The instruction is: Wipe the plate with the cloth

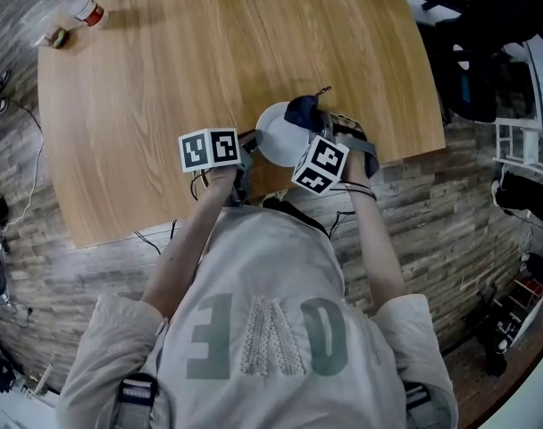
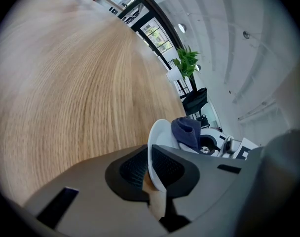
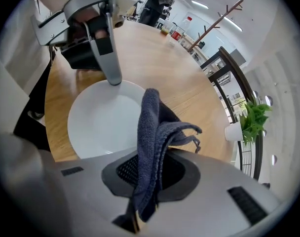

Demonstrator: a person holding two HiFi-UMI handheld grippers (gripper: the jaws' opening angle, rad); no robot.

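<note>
A white plate [image 1: 276, 132] is held tilted on edge just above the near part of the round wooden table [image 1: 182, 70]. My left gripper [image 1: 246, 147] is shut on the plate's rim [image 2: 157, 154]. My right gripper [image 1: 314, 125] is shut on a dark blue cloth [image 3: 152, 137], whose folds stick out past the jaws over the plate's face [image 3: 100, 122]. In the left gripper view the cloth [image 2: 187, 132] sits against the plate's far side. The left gripper's finger [image 3: 108, 58] shows at the plate's far rim in the right gripper view.
A plastic bottle with a red cap [image 1: 75, 9] lies at the table's far left edge. A white pot with a green plant [image 3: 246, 122] stands near the far side. A coat rack [image 3: 216, 21] and a person [image 3: 157, 1] stand beyond the table.
</note>
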